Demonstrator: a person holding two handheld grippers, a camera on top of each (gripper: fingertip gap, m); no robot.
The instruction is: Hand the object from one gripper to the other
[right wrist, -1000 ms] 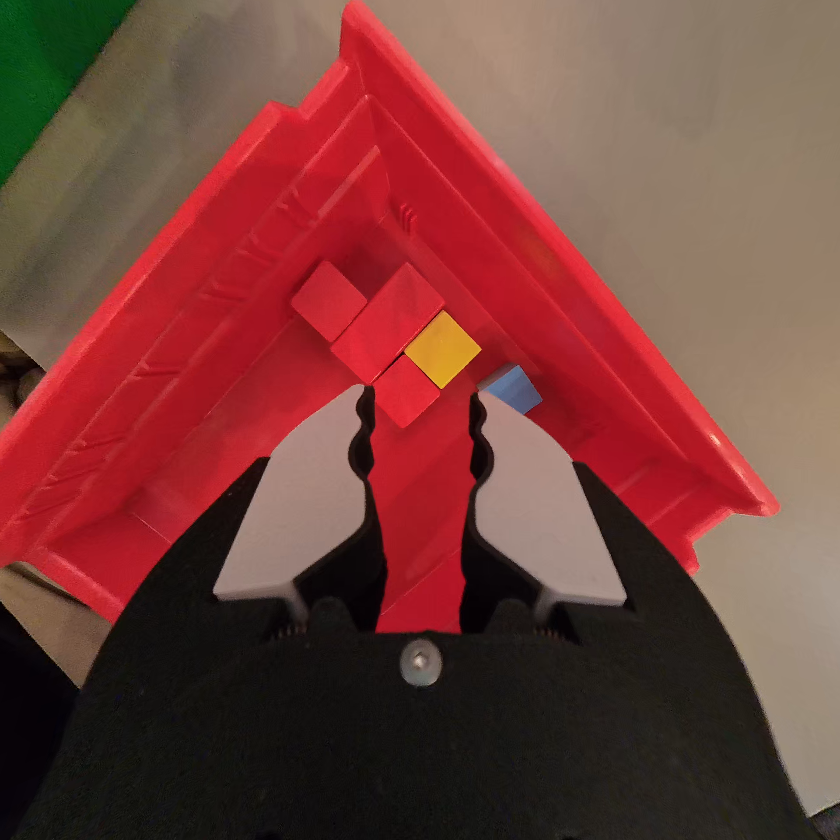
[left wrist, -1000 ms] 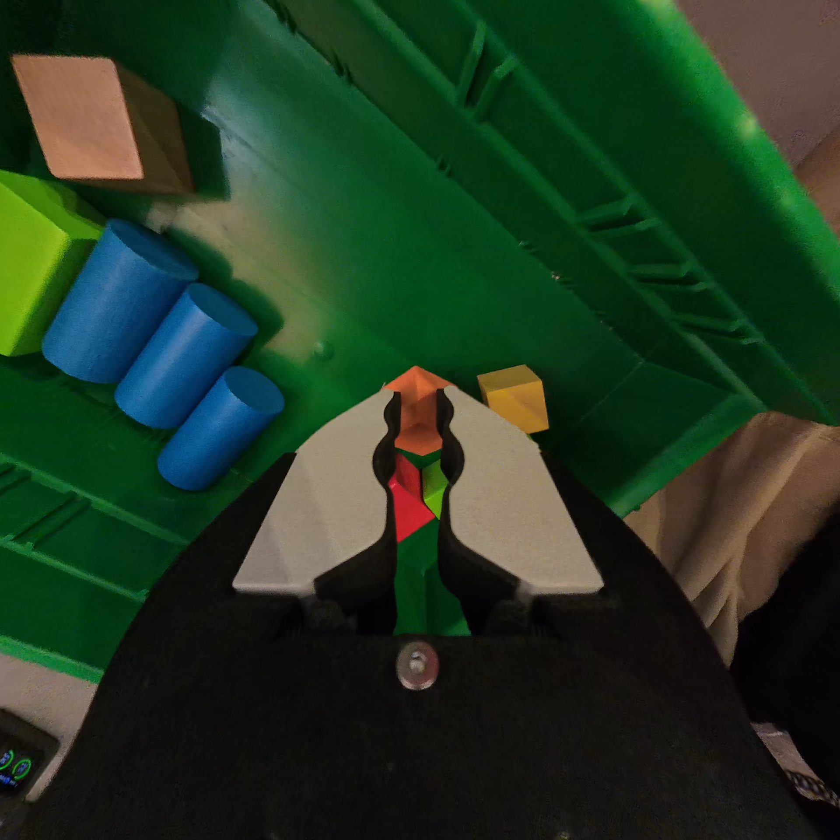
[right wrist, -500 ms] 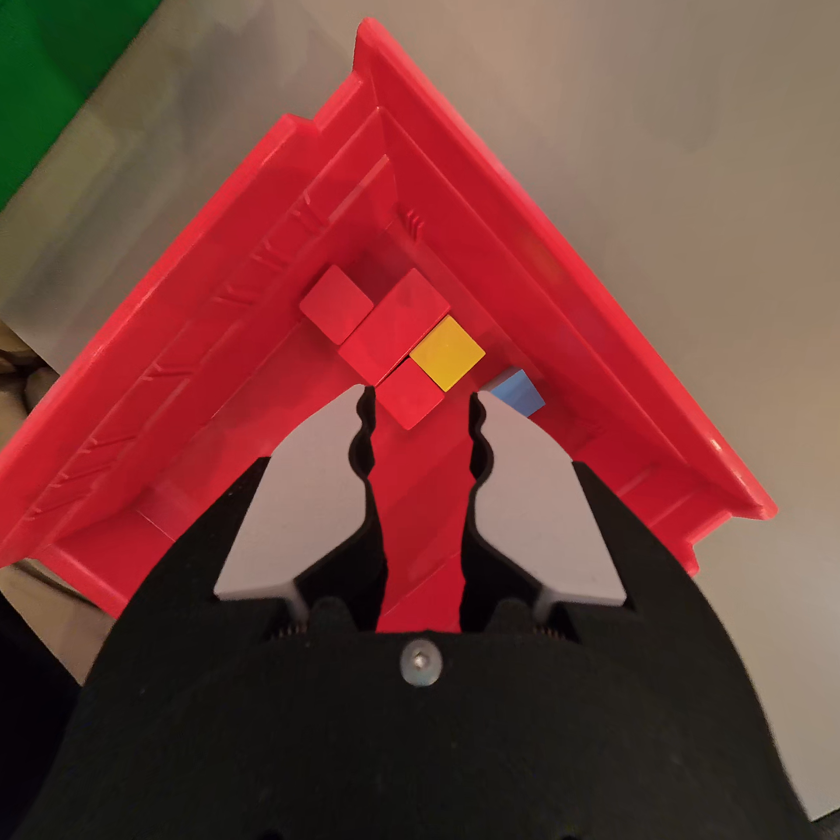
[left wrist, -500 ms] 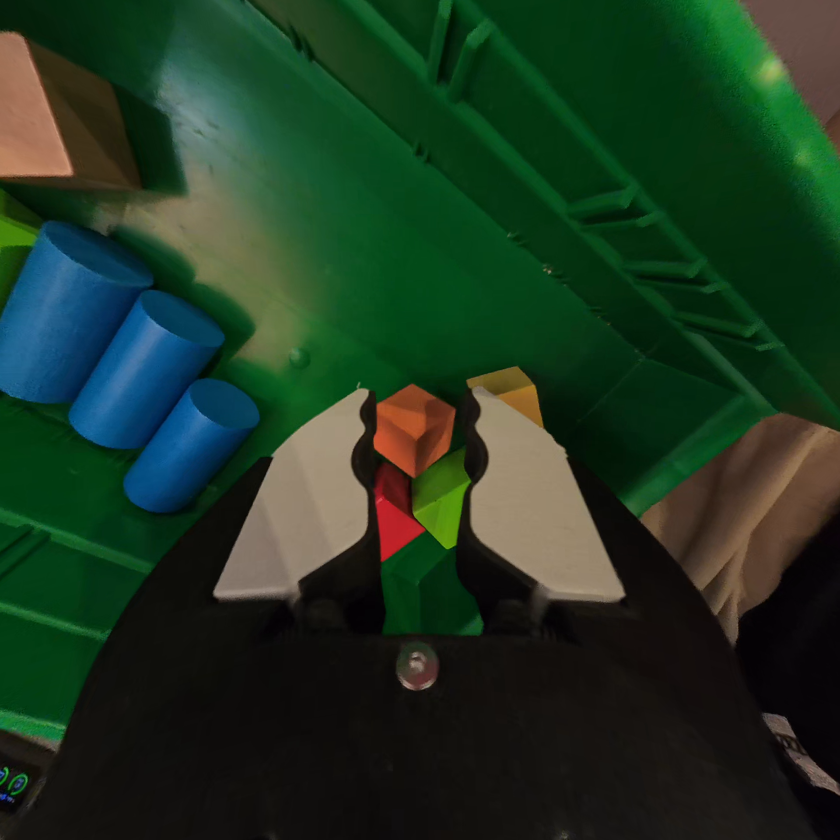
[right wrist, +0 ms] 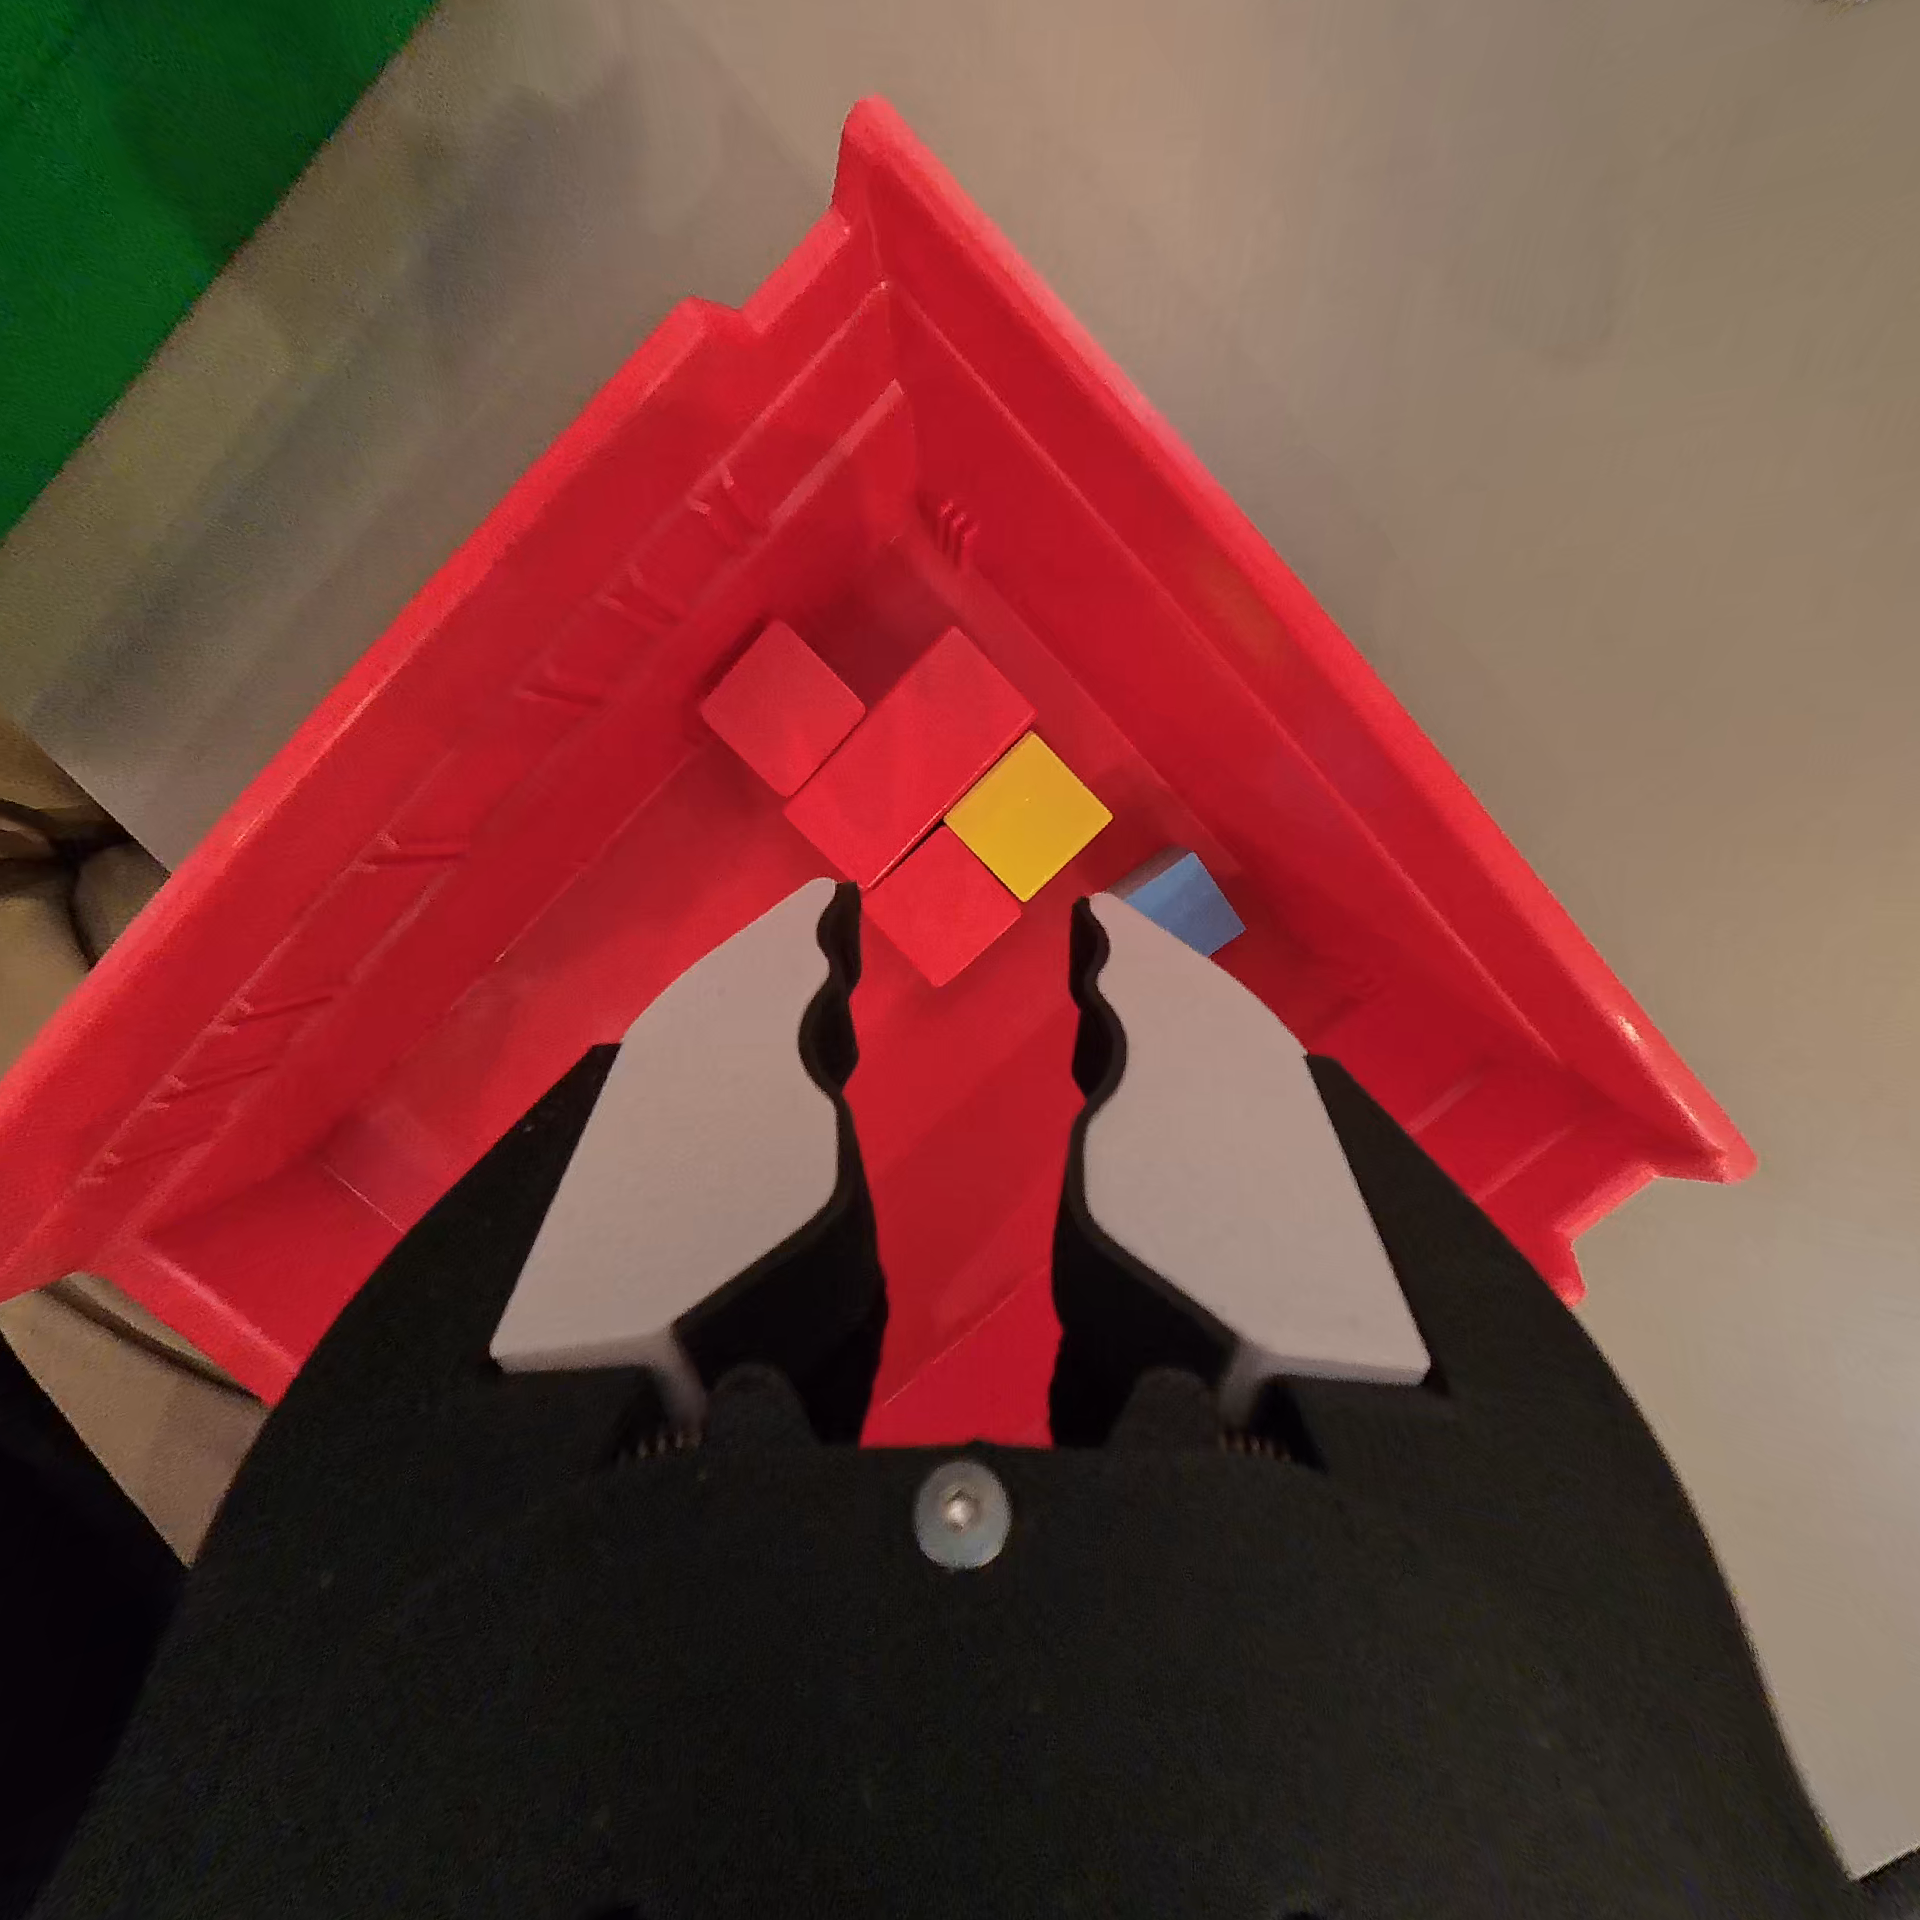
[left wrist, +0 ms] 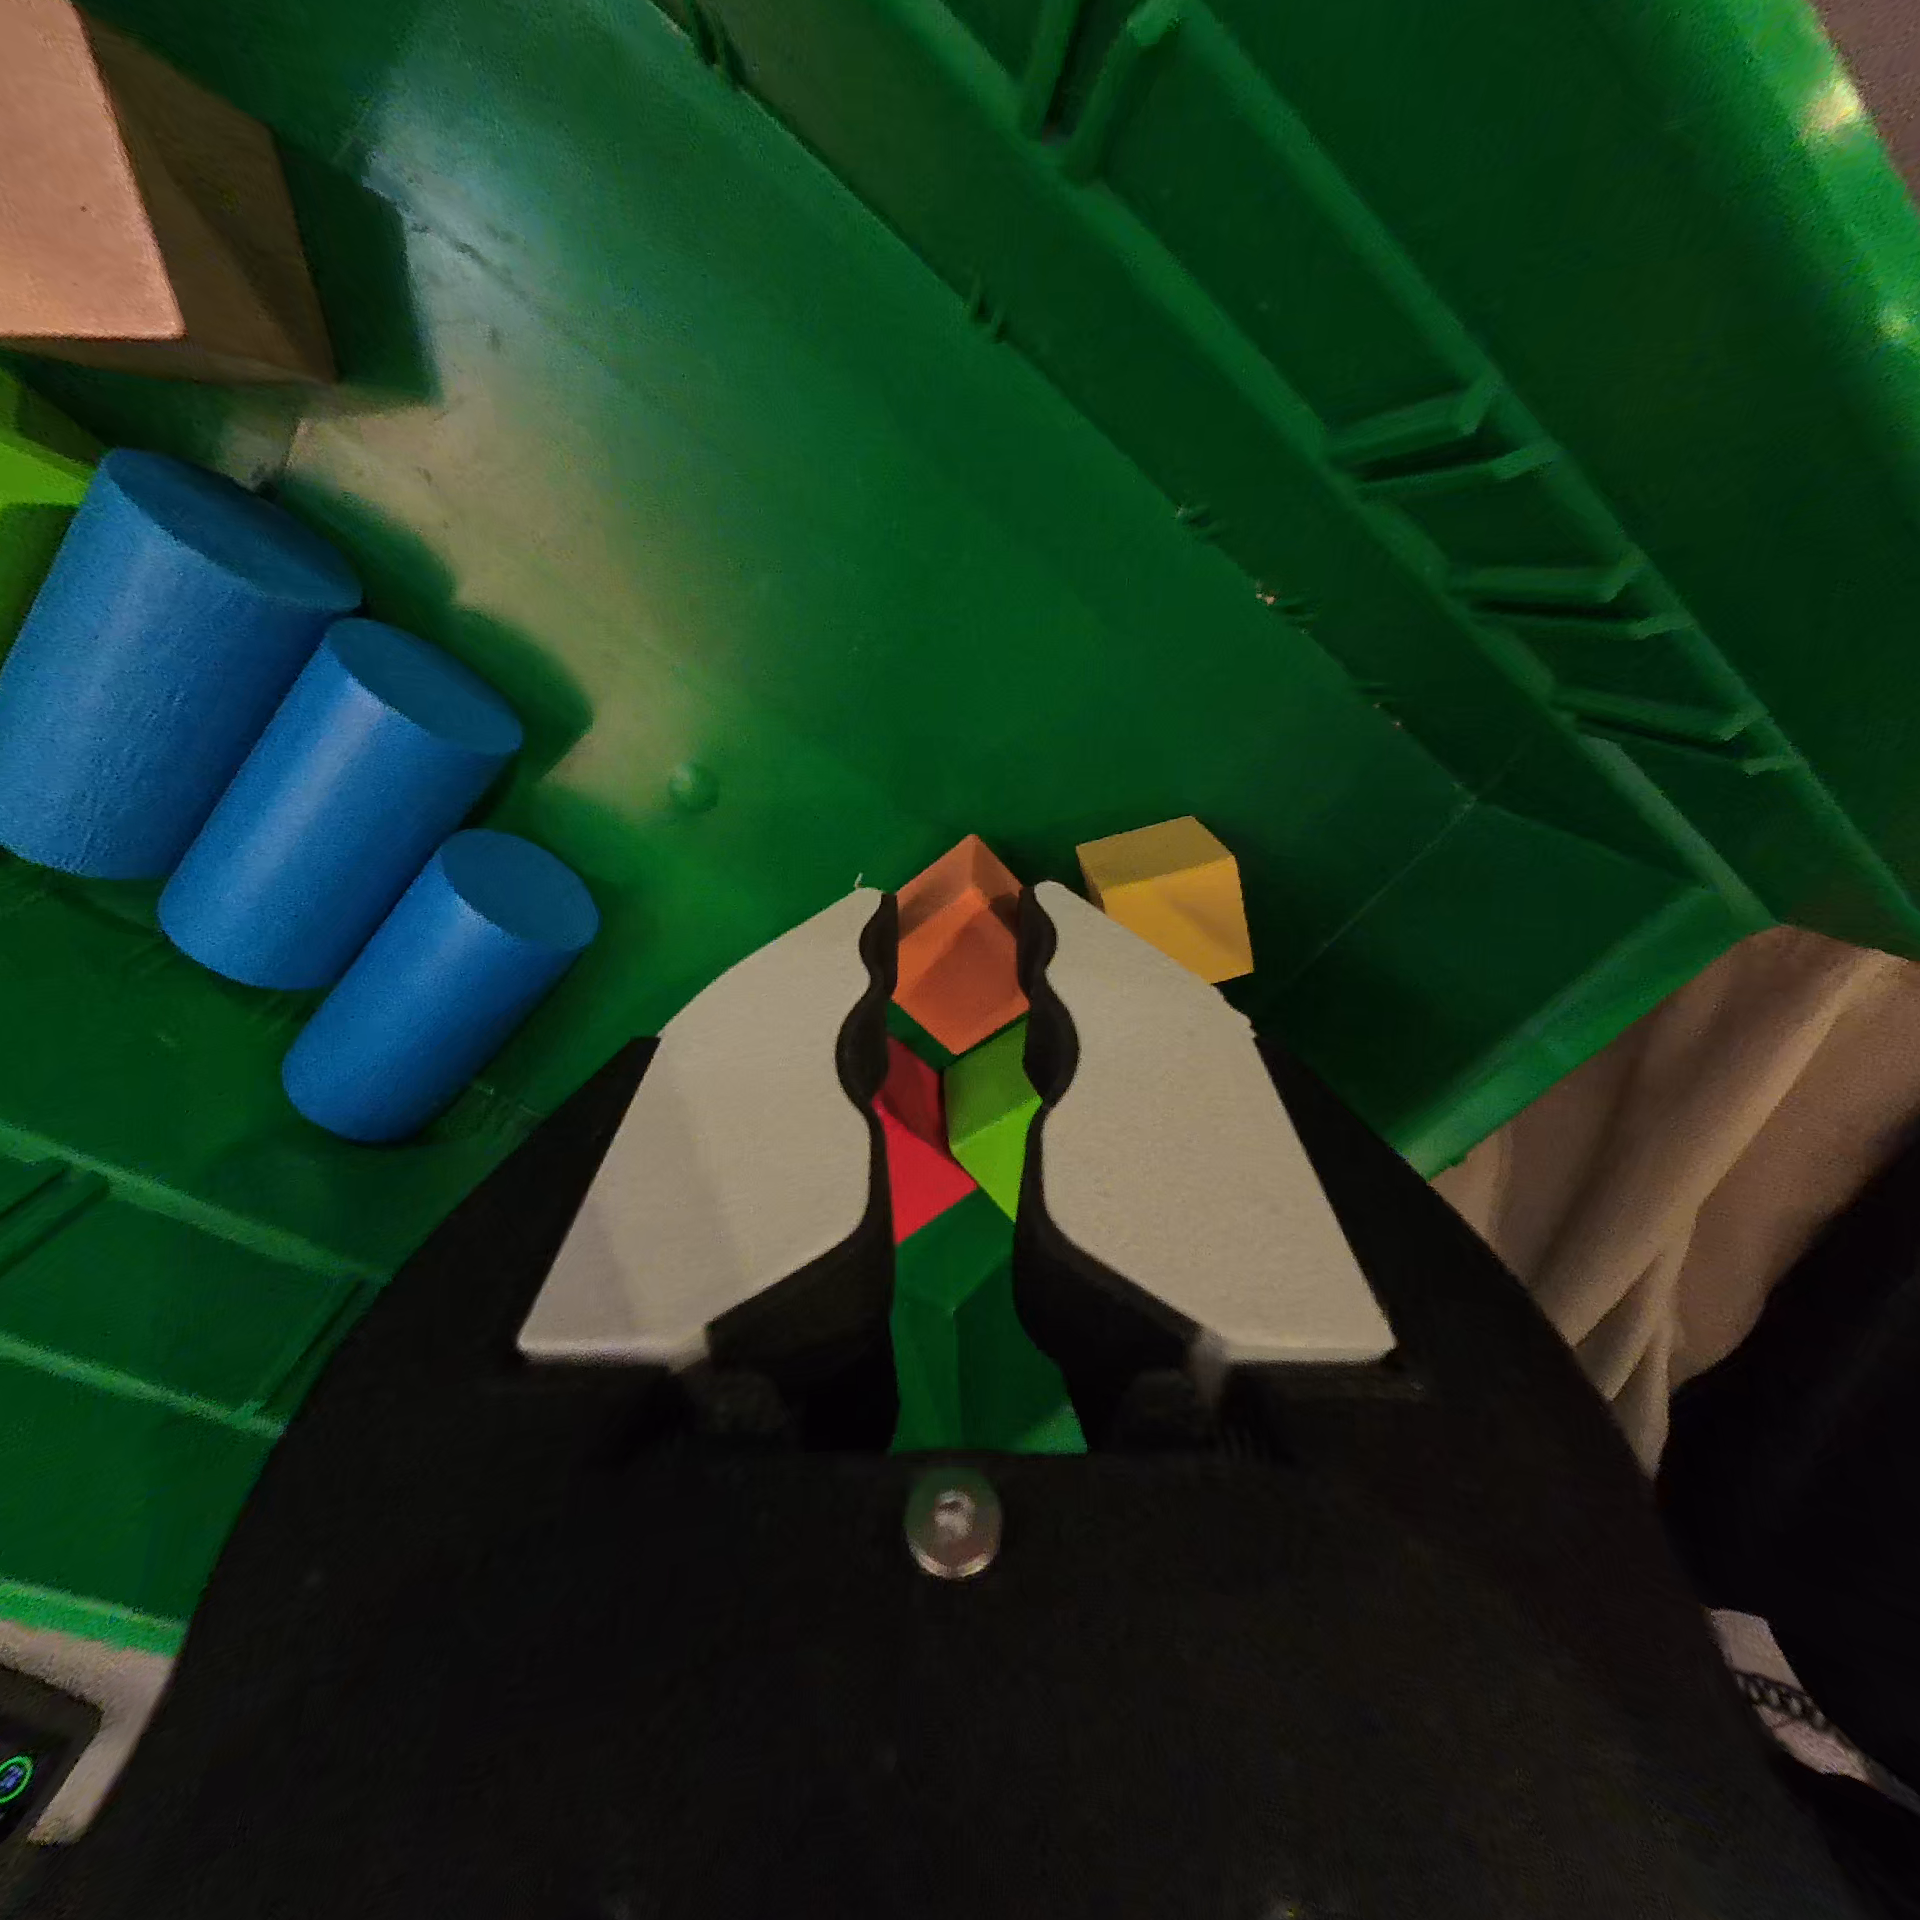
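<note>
Down in the green bin's point(left wrist: 935, 520) corner, the left gripper point(left wrist: 956, 935) has its jaws pinched on the orange cube point(left wrist: 961, 956).

From here the lift looks tight: a yellow cube point(left wrist: 1169, 894) sits just beside the right finger, a red block point(left wrist: 914, 1153) and a lime block point(left wrist: 987, 1122) lie right behind the orange cube, and the ribbed bin wall rises close on the right, so a tilted or sideways pull could drag a neighbour or knock the grip loose; only the tips hold it, so a slip seems possible. Straight up and toward the bare bin floor at left, short of the three blue cylinders point(left wrist: 343, 810), is the freer way out. Over the red bin point(right wrist: 1351, 727), the right gripper point(right wrist: 961, 914) hangs with jaws spread and empty, above red blocks point(right wrist: 914, 769), a yellow block point(right wrist: 1029, 816) and a blue block point(right wrist: 1184, 899); bare table lies beyond its rim for the handover.
</note>
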